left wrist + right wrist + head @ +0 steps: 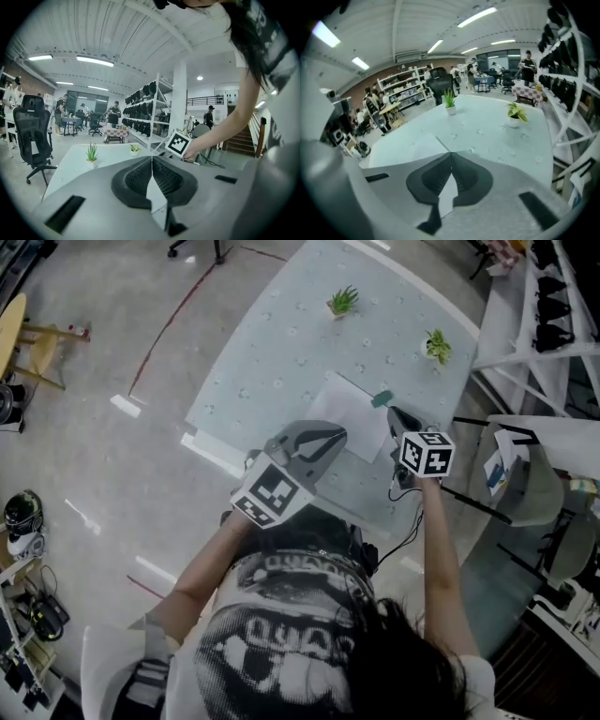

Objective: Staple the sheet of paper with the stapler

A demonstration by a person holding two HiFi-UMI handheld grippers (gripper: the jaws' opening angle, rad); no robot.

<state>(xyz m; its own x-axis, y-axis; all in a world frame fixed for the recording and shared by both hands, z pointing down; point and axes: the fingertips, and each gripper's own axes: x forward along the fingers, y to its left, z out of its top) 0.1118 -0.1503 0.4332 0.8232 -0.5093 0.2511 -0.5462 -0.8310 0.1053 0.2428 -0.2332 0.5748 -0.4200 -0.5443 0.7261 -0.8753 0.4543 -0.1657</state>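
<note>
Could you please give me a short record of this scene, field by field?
Table: pale blue, patterned
Sheet of paper: lies flat on the table, toward the person
Stapler: small, teal, at the sheet's far corner
Potted plants: two, on the table's far part
Left gripper: jaws together, nothing between
Right gripper: jaws together, nothing between

Even, bright light from ceiling strip lamps (93,60); I see glare streaks on the floor (94,465), fisheye bending and dark corners in both gripper views.
</note>
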